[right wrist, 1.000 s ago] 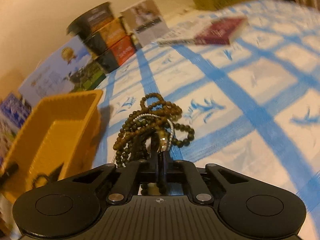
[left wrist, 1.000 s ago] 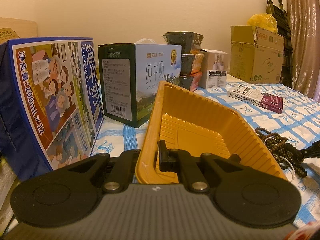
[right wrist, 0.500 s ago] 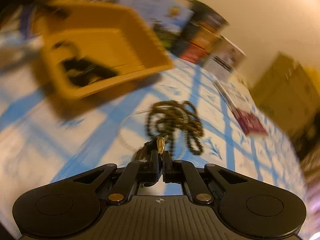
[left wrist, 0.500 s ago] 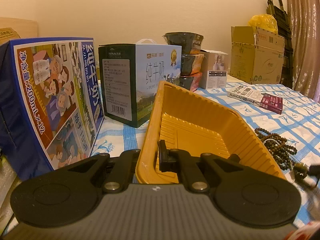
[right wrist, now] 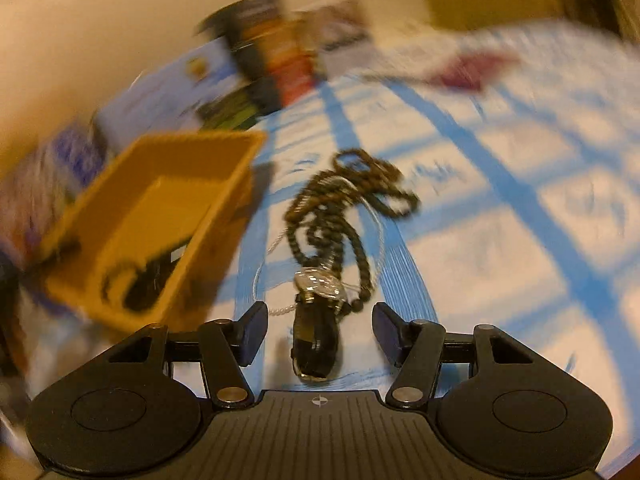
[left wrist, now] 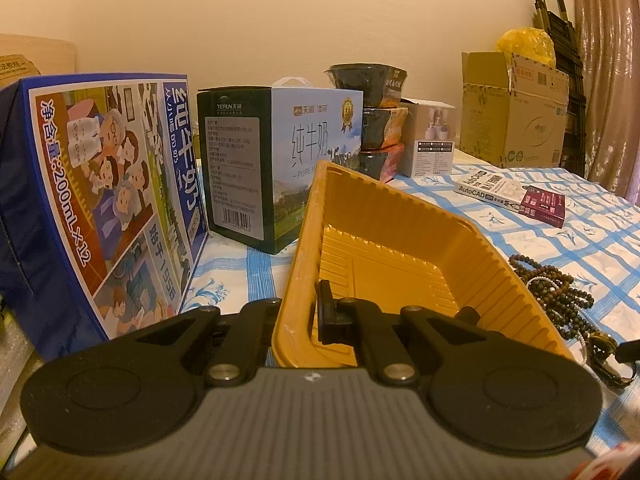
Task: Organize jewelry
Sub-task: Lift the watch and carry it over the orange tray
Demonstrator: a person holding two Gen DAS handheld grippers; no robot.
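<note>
Tablecloth in blue-and-white check covers the surface, with a cream wall behind and a curtain at far right. From the left stand a blue milk carton, a green-and-white milk box, stacked bowls, a cardboard box and books. The yellow tray holds no jewelry; the left gripper is clamped on its near rim. Just right of the tray lie dark beads tangled with a thin pearl strand, and a watch on the cloth between the right gripper fingers, which are opening and clear of it.
</note>
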